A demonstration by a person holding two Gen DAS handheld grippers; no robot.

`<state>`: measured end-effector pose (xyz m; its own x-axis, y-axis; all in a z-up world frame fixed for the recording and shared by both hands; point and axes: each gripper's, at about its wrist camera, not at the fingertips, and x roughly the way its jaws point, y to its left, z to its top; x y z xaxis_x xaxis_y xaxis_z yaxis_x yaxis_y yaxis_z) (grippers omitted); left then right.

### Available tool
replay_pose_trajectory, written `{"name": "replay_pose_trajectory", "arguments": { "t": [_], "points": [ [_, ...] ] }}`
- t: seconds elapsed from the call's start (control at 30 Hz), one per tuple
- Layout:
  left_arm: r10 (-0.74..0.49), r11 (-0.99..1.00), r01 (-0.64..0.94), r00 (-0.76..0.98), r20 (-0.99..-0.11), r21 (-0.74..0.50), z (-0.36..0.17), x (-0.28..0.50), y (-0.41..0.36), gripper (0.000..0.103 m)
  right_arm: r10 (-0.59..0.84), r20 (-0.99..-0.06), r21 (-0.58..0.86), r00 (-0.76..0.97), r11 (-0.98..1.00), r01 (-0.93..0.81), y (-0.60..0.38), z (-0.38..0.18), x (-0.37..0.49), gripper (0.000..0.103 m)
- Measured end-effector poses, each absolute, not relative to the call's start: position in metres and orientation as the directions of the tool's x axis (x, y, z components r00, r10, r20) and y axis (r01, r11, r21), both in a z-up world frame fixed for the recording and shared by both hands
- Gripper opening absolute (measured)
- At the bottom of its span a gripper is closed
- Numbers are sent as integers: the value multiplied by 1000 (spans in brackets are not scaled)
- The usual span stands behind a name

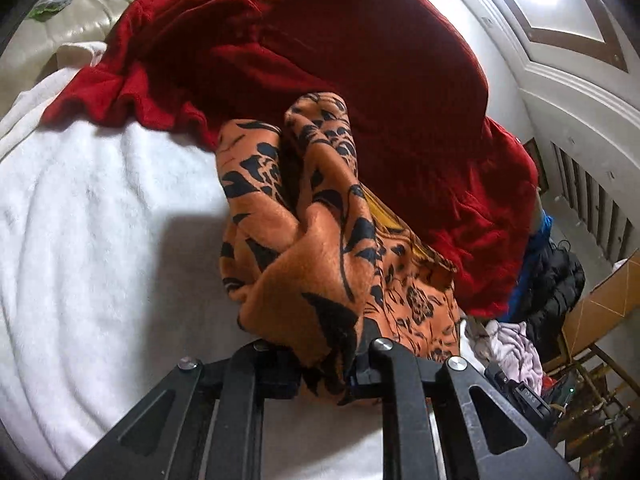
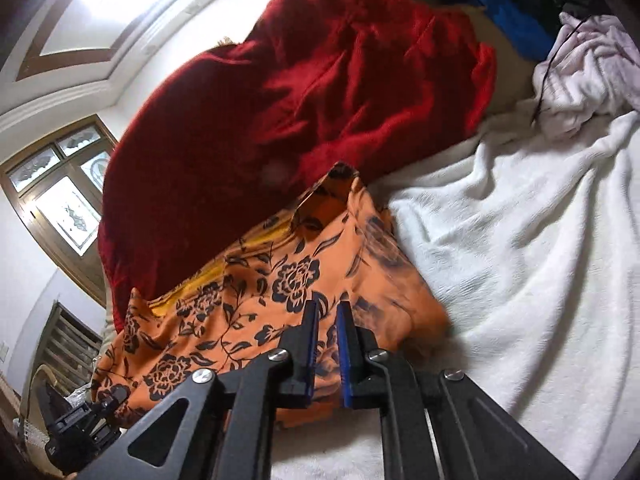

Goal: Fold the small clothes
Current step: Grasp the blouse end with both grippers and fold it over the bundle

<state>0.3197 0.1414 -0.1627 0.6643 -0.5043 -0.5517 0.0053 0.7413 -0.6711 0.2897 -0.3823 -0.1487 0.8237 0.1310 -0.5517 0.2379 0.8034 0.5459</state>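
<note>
An orange garment with a black flower print (image 1: 316, 240) lies bunched on a white fleece blanket (image 1: 100, 220). My left gripper (image 1: 328, 364) is shut on a fold of this garment, which hides its fingertips and rises up in front of the camera. In the right wrist view the same garment (image 2: 256, 292) lies flatter, with a yellow lining showing. My right gripper (image 2: 328, 312) hovers over its near edge with the blue-padded jaws a narrow gap apart and nothing between them. The left gripper (image 2: 80, 420) shows at the lower left there.
A large red fleece blanket (image 1: 340, 60) is heaped just behind the garment, also in the right wrist view (image 2: 300, 100). A pale lilac cloth (image 2: 592, 68) and blue and black clothes (image 2: 508, 8) lie at the far right. A cream sofa (image 1: 60, 28) is at left.
</note>
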Motion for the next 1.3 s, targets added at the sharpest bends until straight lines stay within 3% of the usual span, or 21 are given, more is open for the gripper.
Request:
{"name": "replay_pose_trajectory", "arguments": {
  "t": [0.13, 0.3, 0.33, 0.37, 0.43, 0.47, 0.63, 0.8, 0.9, 0.97, 1.0, 1.13, 1.3],
  "points": [
    [-474, 761, -50, 639, -606, -647, -186, 317, 147, 17, 113, -613, 581, 782, 736, 349, -412, -165, 283, 10],
    [-495, 719, -146, 579, -648, -680, -213, 335, 159, 18, 214, -590, 692, 779, 630, 351, -437, -188, 292, 11],
    [-495, 724, -139, 579, -649, -676, -212, 334, 157, 18, 238, -580, 716, 779, 606, 347, -437, -192, 293, 16],
    [-487, 738, -125, 581, -652, -663, -209, 335, 155, 18, 258, -574, 726, 777, 599, 337, -434, -193, 294, 24],
    [-477, 754, -111, 584, -656, -647, -205, 335, 152, 19, 263, -568, 735, 780, 588, 337, -430, -196, 295, 87],
    [-479, 754, -111, 582, -657, -648, -204, 335, 152, 19, 250, -552, 745, 796, 577, 336, -427, -195, 292, 91],
    [-492, 737, -136, 564, -663, -662, -212, 334, 161, 19, 323, -546, 764, 773, 570, 302, -420, -202, 298, 90],
    [-482, 744, -139, 565, -669, -653, -211, 338, 153, 19, 288, -597, 739, 749, 561, 373, -419, -222, 316, 89],
    [-485, 742, -137, 566, -667, -656, -212, 339, 154, 19, 269, -627, 713, 731, 577, 398, -416, -230, 329, 74],
    [-485, 742, -138, 565, -667, -656, -213, 339, 154, 19, 211, -681, 631, 701, 655, 416, -408, -229, 339, 42],
    [-488, 740, -138, 564, -666, -659, -213, 339, 154, 19, 193, -701, 601, 686, 679, 423, -405, -230, 343, 33],
    [-493, 736, -118, 582, -647, -667, -206, 337, 156, 20, 161, -682, 586, 713, 703, 402, -395, -213, 333, 21],
    [-472, 748, -65, 647, -599, -660, -182, 327, 164, 20, 178, -609, 584, 773, 760, 285, -375, -165, 297, 19]
  ]
}}
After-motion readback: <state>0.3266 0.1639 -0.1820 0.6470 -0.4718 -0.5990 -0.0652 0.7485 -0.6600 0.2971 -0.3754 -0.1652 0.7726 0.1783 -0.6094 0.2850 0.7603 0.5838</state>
